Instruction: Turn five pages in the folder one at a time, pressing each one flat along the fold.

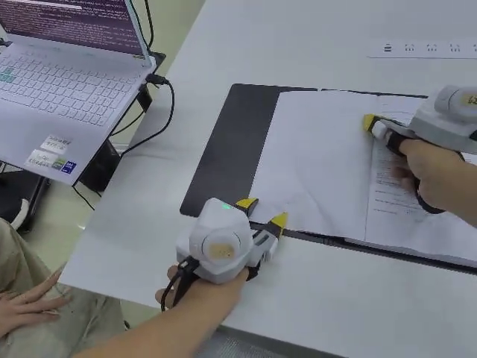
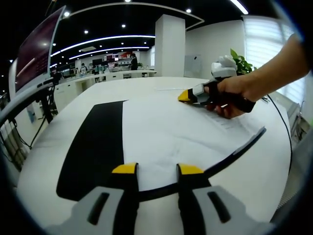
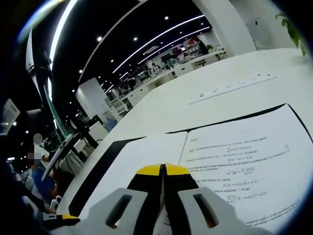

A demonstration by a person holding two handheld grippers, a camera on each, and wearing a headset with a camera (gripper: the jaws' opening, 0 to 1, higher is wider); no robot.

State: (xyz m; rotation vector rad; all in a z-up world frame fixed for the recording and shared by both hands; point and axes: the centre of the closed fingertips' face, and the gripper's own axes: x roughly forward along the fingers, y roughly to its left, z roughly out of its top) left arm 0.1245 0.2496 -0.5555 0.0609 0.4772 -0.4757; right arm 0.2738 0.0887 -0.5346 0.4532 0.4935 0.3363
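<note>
Left gripper (image 1: pixel 262 211) sits low and close to the body, yellow tips pointing forward and to the right. Its jaws stand apart with a clear gap between them. The left hand (image 1: pixel 220 289) grips it from behind and below, and the forearm runs back toward the body. Ahead and to the right, well apart from it, is the right gripper (image 1: pixel 370 124). Its tip points back to the left and its jaws are pressed tight together, no gap at all. The right hand (image 1: pixel 428 173) wraps its handle, fingers curled round. That forearm leads off to the right.
</note>
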